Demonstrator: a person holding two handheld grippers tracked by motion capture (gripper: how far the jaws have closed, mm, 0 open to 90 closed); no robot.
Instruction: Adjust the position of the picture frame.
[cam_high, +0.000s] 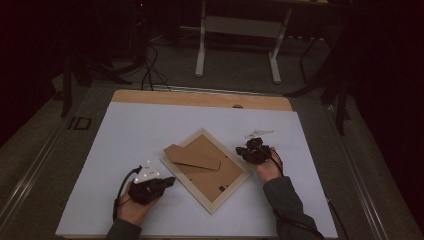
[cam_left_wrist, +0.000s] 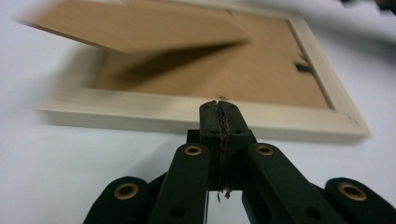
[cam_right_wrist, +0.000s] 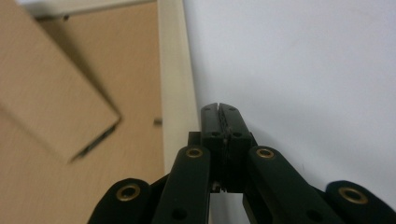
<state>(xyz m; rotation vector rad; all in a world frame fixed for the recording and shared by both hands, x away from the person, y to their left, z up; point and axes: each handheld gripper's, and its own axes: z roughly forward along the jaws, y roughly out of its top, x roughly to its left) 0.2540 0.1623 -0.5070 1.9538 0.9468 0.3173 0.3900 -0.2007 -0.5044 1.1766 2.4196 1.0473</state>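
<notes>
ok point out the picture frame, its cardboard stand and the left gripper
picture frame (cam_high: 227, 196): high view, on its pale wooden rim near the bottom corner
cardboard stand (cam_high: 192, 156): high view, middle of the brown flap
left gripper (cam_left_wrist: 219, 108): left gripper view, tips of its shut jaws

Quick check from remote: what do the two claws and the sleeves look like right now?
Both are black. The left claw carries a grey three-cornered plate with white dots and trails a black cable. The right claw trails its own cable along a grey sleeve. Close up, brass-ringed pivots mark the black linkages.
</notes>
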